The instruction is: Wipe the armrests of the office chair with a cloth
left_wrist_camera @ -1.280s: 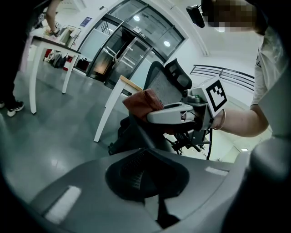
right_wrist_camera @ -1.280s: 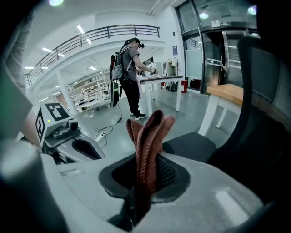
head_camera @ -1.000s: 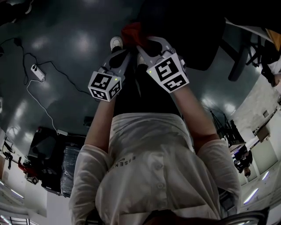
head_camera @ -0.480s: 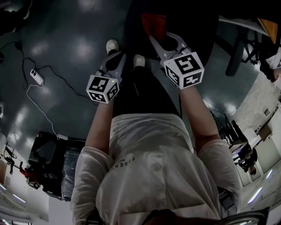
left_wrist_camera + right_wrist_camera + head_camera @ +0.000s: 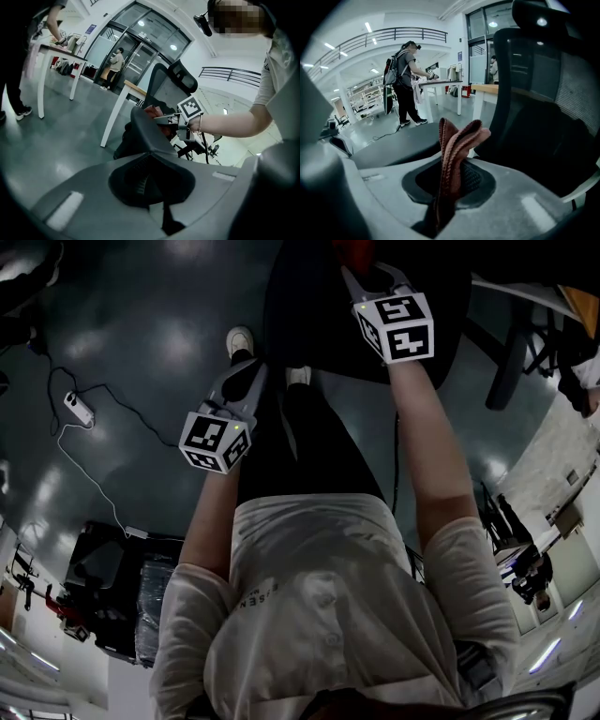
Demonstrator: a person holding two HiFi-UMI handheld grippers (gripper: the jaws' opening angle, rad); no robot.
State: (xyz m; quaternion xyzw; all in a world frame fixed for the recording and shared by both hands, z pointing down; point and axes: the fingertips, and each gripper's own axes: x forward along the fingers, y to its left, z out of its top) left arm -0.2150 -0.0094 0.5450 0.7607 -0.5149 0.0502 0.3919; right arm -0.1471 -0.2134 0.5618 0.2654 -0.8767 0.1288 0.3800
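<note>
My right gripper (image 5: 372, 276) reaches out over the black office chair (image 5: 427, 310), shut on a red cloth (image 5: 356, 251) at the head view's top edge. In the right gripper view the cloth (image 5: 457, 140) stands folded up out of the jaws (image 5: 449, 183), with a dark armrest pad (image 5: 393, 143) just beyond it and the mesh chair back (image 5: 534, 108) to the right. My left gripper (image 5: 246, 382) hangs lower and to the left over the floor. Its jaws (image 5: 152, 180) are shut on nothing. Past them I see the black armrest (image 5: 140, 131), with the right gripper (image 5: 174, 120) and cloth (image 5: 152, 111) at its far side.
A white power strip (image 5: 80, 409) and its cable lie on the grey floor at left. A black case (image 5: 98, 568) sits lower left. White tables (image 5: 56, 49) and people stand further off; a person with a backpack (image 5: 404, 79) works at a table (image 5: 440, 83).
My right gripper has carried the cloth forward and up onto the chair. The left gripper has drawn back a little and lowered.
</note>
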